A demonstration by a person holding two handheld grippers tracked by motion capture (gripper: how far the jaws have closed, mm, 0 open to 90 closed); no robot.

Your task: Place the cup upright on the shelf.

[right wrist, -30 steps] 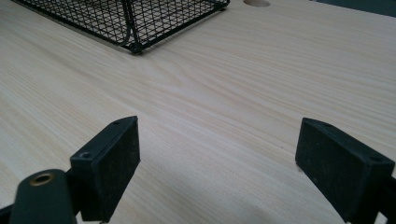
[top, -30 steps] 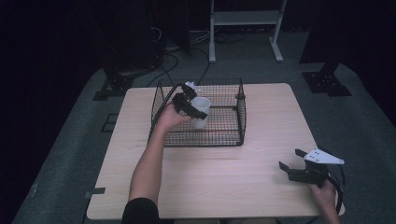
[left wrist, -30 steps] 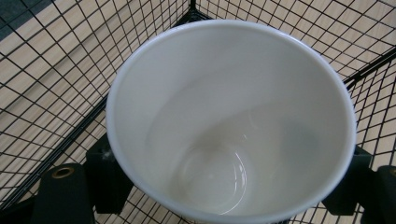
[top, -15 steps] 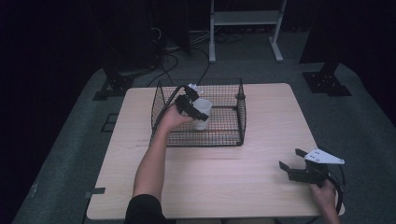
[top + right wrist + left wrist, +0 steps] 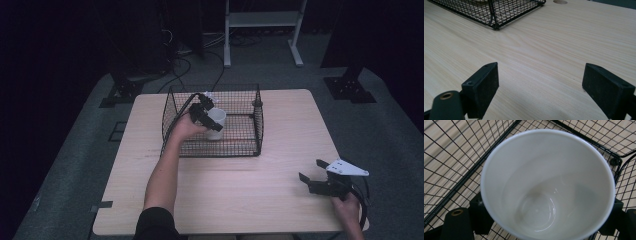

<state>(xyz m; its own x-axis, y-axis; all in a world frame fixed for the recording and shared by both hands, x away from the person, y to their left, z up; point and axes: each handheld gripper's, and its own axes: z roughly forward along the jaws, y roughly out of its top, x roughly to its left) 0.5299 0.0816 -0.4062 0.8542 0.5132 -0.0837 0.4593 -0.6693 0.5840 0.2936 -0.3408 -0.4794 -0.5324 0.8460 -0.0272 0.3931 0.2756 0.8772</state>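
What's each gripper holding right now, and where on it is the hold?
The left gripper holds the white ceramic cup by its outer wall, one jaw on each side, inside the black wire basket. The right gripper holds nothing, its jaws wide open.

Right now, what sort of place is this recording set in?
Probably a lab or recording studio rather than a home or kitchen: a bare wooden table stands alone on grey carpet with dark surroundings, cables trail across the floor behind it, and a white metal stand stands at the back.
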